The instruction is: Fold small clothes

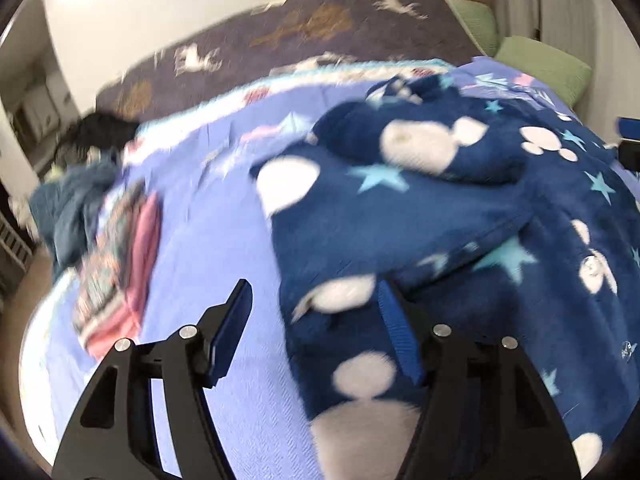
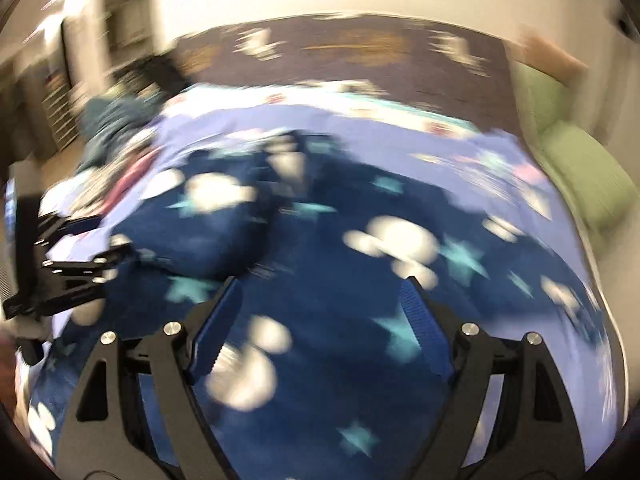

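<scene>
Left gripper (image 1: 314, 312) apart, straddling the edge of the fleece (image 1: 420, 216) spread on the sheet (image 1: 208, 216). Right gripper (image 2: 320, 300) apart too, above fleece. Pile (image 1: 68, 208) far left.

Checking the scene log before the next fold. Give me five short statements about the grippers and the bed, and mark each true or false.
1. The left gripper has its jaws open. True.
2. The dark blue fleece garment carries white shapes and light blue stars. True.
3. The right gripper is shut on the garment. False: its jaws are spread, with the fleece below.
4. The garment lies on a lilac bedspread. True.
5. The cushions at the bed's far end are red. False: they are green.
</scene>
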